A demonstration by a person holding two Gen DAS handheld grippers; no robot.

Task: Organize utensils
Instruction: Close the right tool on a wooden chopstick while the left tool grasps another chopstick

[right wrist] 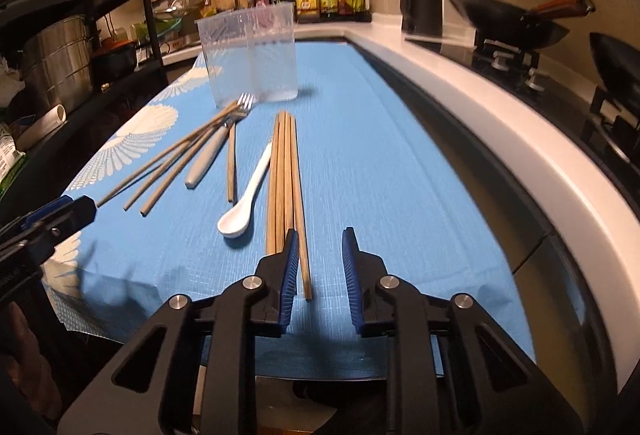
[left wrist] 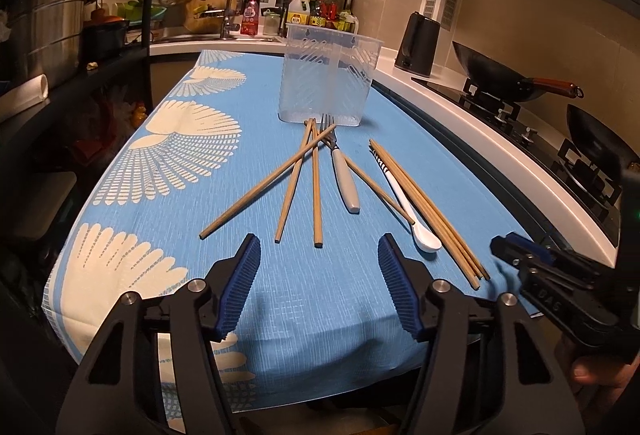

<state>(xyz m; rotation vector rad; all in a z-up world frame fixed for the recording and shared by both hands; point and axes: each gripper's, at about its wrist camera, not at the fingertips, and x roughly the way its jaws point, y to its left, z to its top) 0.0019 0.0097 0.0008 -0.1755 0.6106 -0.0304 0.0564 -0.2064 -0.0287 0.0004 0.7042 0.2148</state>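
Note:
On the blue cloth lie several loose wooden chopsticks (left wrist: 296, 179) (right wrist: 168, 163), a white-handled fork (left wrist: 344, 179) (right wrist: 208, 159), a white spoon (left wrist: 408, 211) (right wrist: 244, 207) and a tight bundle of chopsticks (left wrist: 432, 211) (right wrist: 284, 175). A clear plastic holder (left wrist: 326, 83) (right wrist: 250, 55) stands upright behind them. My left gripper (left wrist: 320, 241) hovers open just short of the loose chopsticks' near ends. My right gripper (right wrist: 321, 233) is at the bundle's near end with a narrow gap. Its left pad sits over the bundle. One chopstick end lies inside the gap, untouched by the pads.
A white counter edge (right wrist: 500, 131) runs along the right of the cloth, with a stove and black wok (left wrist: 504, 75) and a black kettle (left wrist: 418, 43) beyond. Dark shelving with steel pots (left wrist: 48, 27) stands to the left. The cloth (left wrist: 280, 295) hangs over the near table edge.

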